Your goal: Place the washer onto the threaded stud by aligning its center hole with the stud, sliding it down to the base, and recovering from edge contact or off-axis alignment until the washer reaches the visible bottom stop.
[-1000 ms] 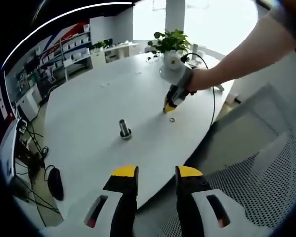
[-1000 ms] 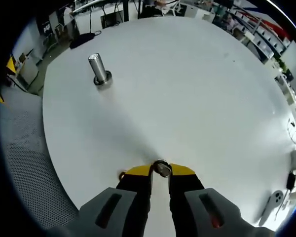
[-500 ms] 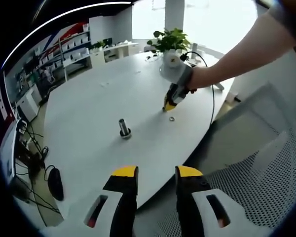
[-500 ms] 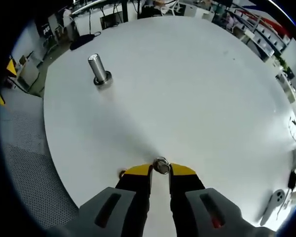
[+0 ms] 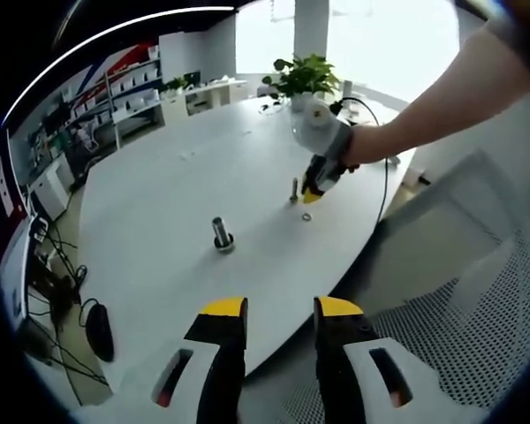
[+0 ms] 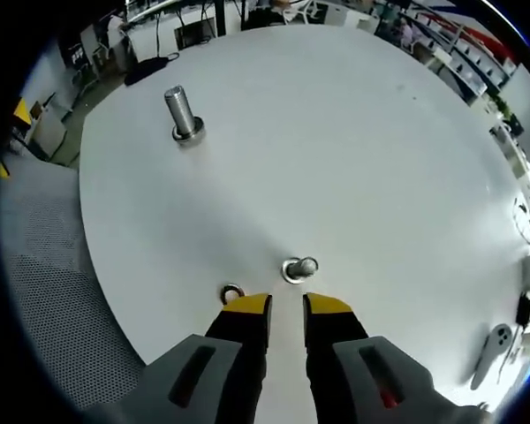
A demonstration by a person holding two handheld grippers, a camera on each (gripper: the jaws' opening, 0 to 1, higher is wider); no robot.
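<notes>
1. The washer [image 6: 231,292] is lying flat on the white bench [image 6: 353,132], just beside the left jaw tip of the right tool [image 6: 277,305]; nothing is on a stud yet, so I judge the task to be at the pick-up step
2. The right tool is hovering just above the bench with its jaws standing slightly apart and gripping nothing; in the left gripper view the right tool [image 5: 311,192] is pointing down just above the washer [image 5: 306,216]
3. The left tool [image 5: 278,309] is waiting at the near bench edge, jaws apart and empty
4. A short threaded stud [image 6: 300,268] is standing just ahead of the right tool's jaws, and a taller stud [image 6: 182,113] is standing well apart across the bench; which one is meant I cannot tell
5. Next, the right tool is needing to shift toward the washer, pinch its thin rim, lift it and centre its hole over a stud
6. The washer is looking like a thin metal ring, likely slippery and hard to lift off the smooth, matte bench; both studs are shining grey cylinders rising from wider round bases
</notes>
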